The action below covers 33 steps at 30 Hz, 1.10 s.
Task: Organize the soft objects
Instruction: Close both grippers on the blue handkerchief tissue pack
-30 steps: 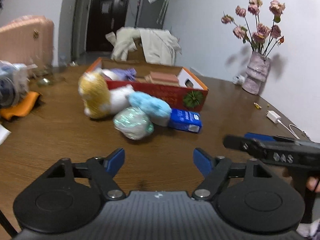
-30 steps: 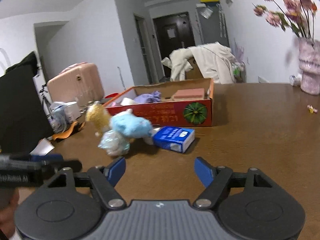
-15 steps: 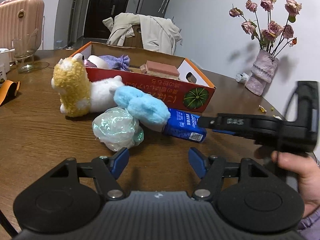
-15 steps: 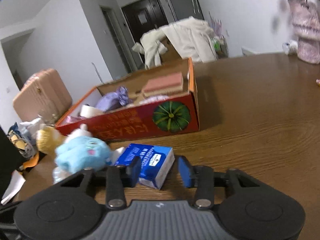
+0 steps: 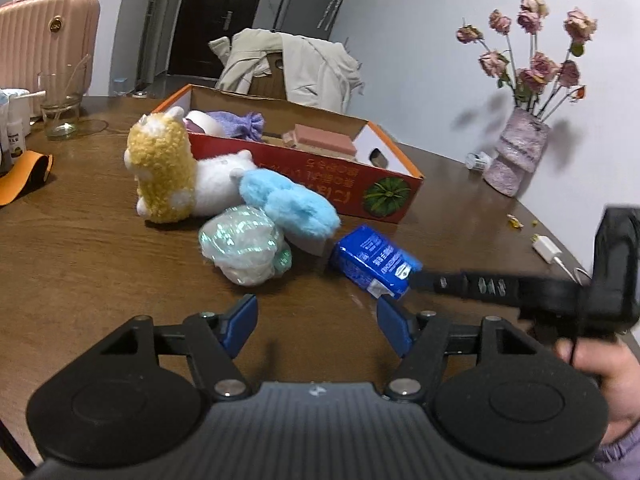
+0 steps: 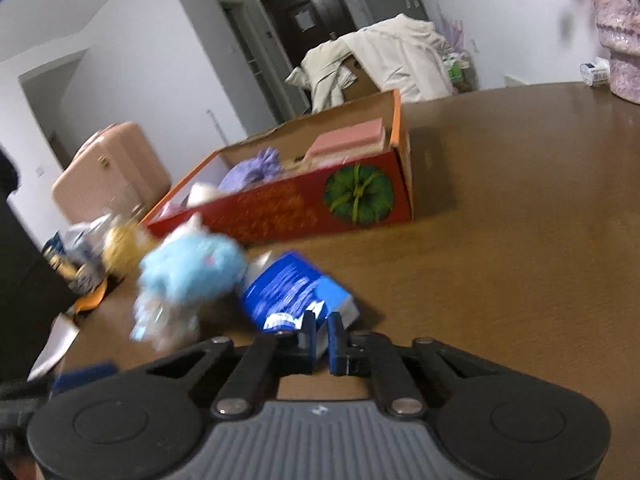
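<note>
A pile of soft toys lies on the brown table in front of a red cardboard box [image 5: 320,176]: a yellow alpaca plush [image 5: 162,172], a white plush [image 5: 216,184], a light blue plush [image 5: 288,204] and a shiny wrapped bundle [image 5: 240,246]. Right of them sits a blue tissue pack [image 5: 370,260], tipped up at one end. My right gripper [image 6: 322,334] is shut, pinching the near edge of that pack [image 6: 292,292]; in the left wrist view its tip [image 5: 416,276] meets the pack's corner. My left gripper [image 5: 316,320] stands open near the bundle, nothing between its fingers.
The box [image 6: 320,208] holds a purple cloth, a pink block and other items. A vase of dried roses [image 5: 516,152] and a white charger [image 5: 548,248] are at the right. A glass [image 5: 60,108] and orange cloth [image 5: 24,176] lie left. A coat-draped chair [image 5: 288,64] stands behind.
My right gripper moved in toward the blue tissue pack and closed from wide open onto its near edge; the pack now tilts. The left gripper edged closer to the toys, jaws slightly narrower.
</note>
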Motion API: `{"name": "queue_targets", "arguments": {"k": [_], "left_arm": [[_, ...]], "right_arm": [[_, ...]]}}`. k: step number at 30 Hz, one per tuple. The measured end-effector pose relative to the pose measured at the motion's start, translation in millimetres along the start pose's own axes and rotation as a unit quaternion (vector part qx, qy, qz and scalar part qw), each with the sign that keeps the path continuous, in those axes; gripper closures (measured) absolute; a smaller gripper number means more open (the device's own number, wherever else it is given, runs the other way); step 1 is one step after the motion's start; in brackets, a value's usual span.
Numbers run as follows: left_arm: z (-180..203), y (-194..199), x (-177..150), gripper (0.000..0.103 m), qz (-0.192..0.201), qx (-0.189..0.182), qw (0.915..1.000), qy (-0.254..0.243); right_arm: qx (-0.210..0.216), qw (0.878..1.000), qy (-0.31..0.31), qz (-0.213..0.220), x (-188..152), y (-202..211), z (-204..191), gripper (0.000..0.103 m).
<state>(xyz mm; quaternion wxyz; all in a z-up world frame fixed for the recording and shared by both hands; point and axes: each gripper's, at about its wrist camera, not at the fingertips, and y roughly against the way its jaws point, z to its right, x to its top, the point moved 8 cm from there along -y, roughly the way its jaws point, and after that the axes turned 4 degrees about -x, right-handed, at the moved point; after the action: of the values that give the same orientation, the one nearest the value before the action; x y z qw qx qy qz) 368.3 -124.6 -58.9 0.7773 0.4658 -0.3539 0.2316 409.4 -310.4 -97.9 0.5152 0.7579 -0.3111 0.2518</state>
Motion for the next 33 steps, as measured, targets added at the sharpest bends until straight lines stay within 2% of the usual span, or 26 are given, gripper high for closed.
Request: {"name": "queue_targets", "arguments": {"k": [3, 7, 10, 13, 14, 17, 20, 22, 24, 27, 30, 33], "left_arm": [[2, 2, -9, 0.035, -0.006, -0.002, 1.0000, -0.001], [-1, 0, -15, 0.035, -0.015, 0.005, 0.9998, 0.009], [-2, 0, -14, 0.035, -0.015, 0.004, 0.9998, 0.014], [-2, -3, -13, 0.035, -0.013, 0.012, 0.9998, 0.013], [-2, -4, -14, 0.035, -0.015, 0.013, 0.9997, 0.012], [-3, -5, -16, 0.035, -0.020, 0.011, 0.9996, 0.016], [-6, -4, -17, 0.035, -0.019, 0.013, 0.9996, 0.014], [-7, -3, -17, 0.035, -0.018, 0.016, 0.9996, 0.014], [-9, -2, -16, 0.035, -0.017, 0.018, 0.9996, 0.014], [-10, 1, -14, 0.035, -0.013, 0.021, 0.9996, 0.013], [-12, 4, -13, 0.035, -0.010, 0.021, 0.9996, 0.016], [-12, 8, -16, 0.035, -0.012, 0.015, 0.9997, 0.016]], "right_arm": [[0.016, 1.000, 0.010, -0.021, -27, 14, -10, 0.102], [0.024, 0.999, 0.030, -0.022, -46, 34, -21, 0.102], [0.034, 0.999, 0.017, 0.016, -35, 50, -17, 0.088], [0.001, 0.999, 0.030, 0.029, -20, 42, -12, 0.057], [-0.021, 0.998, 0.048, 0.036, -14, 35, -13, 0.049], [-0.066, 0.988, 0.134, 0.044, -1, 11, -24, 0.039], [-0.088, 0.978, 0.186, 0.033, 8, -13, -31, 0.039], [-0.080, 0.978, 0.191, 0.013, 12, -30, -30, 0.039], [-0.066, 0.981, 0.182, -0.002, 14, -38, -28, 0.046], [-0.060, 0.982, 0.178, -0.003, 10, -35, -30, 0.047], [-0.017, 0.980, 0.196, -0.020, -13, -11, -43, 0.047], [0.054, 0.967, 0.243, -0.047, -51, 22, -62, 0.046]]}}
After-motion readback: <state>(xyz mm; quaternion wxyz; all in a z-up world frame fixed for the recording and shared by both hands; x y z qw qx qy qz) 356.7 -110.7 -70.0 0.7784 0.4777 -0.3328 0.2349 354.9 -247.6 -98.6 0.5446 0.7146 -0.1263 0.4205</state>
